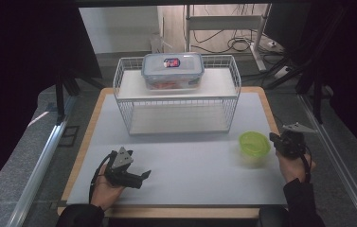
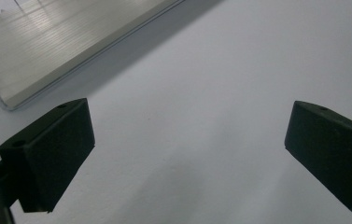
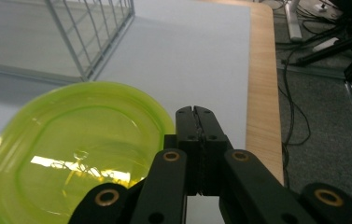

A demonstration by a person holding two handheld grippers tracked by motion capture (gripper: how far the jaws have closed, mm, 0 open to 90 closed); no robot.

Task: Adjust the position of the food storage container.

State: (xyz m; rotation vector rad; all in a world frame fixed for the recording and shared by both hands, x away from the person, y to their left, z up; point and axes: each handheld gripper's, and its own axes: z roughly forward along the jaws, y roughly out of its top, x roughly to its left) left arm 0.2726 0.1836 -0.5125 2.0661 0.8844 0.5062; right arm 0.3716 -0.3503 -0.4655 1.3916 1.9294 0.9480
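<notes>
The left tongs [image 1: 138, 177] lie low over the pale mat [image 1: 190, 161] near the person's edge of the table [image 1: 88, 137], held in the left hand [image 1: 107, 187], with their 2 black jaws spread wide apart and nothing between them; in the left gripper view only bare mat shows in the gap, and the flat base of the wire rack [image 2: 47, 46] runs across the far left corner beyond the jaws. The right tongs [image 1: 276, 140], held in the right hand [image 1: 293, 165] near the right edge of the mat, have their 2 jaws pressed flat together with nothing visibly caught between them. Just to the left of those closed jaws stands a green bowl [image 1: 254, 143] of clear plastic; in the right gripper view the bowl [image 3: 78, 149] sits so close beside the jaws that I cannot tell whether they touch its rim, and its inside looks empty apart from reflections. Well beyond both tongs, at the far side of the mat, stands the white wire rack [image 1: 176, 94] with 2 levels. On its upper shelf rests a clear box [image 1: 172, 71] with a clip-on lid bearing a label, and something reddish shows through its wall, though what it is cannot be made out. The lower level of the rack holds nothing.
</notes>
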